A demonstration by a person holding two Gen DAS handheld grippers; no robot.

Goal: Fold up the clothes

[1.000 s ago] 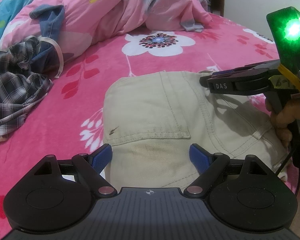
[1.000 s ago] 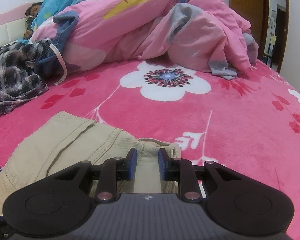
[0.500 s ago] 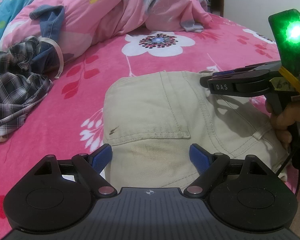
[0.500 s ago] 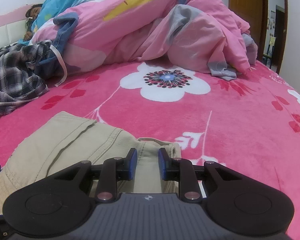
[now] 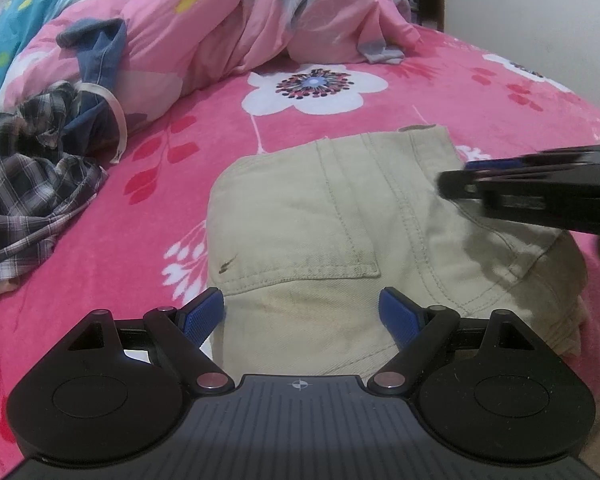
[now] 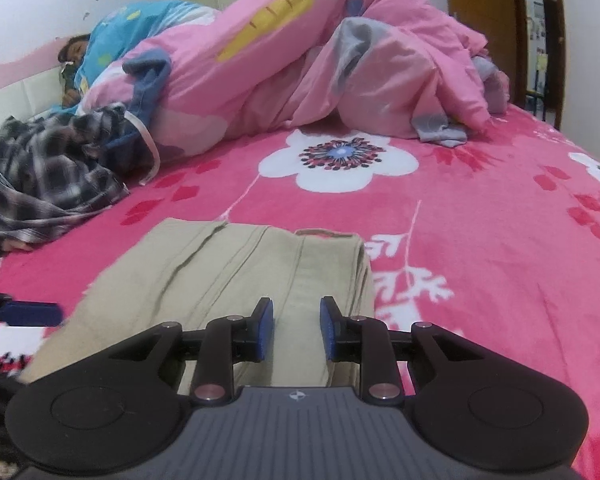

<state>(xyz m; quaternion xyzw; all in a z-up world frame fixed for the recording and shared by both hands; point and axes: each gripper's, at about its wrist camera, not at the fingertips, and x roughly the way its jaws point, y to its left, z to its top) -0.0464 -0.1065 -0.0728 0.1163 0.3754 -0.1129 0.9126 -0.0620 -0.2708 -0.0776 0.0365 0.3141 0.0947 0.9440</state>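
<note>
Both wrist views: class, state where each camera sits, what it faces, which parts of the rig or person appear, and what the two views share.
Left wrist: behind the open left gripper, facing the folded khaki trousers; the right gripper enters from the right.
Right wrist: behind the right gripper, jaws apart over the trousers; a left gripper fingertip shows at left.
Shared: trousers, pink floral bedspread, plaid shirt, pink duvet.

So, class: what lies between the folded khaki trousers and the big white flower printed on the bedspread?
Only bare pink bedspread, in both wrist views; nothing sits between the khaki trousers and the white flower.
</note>
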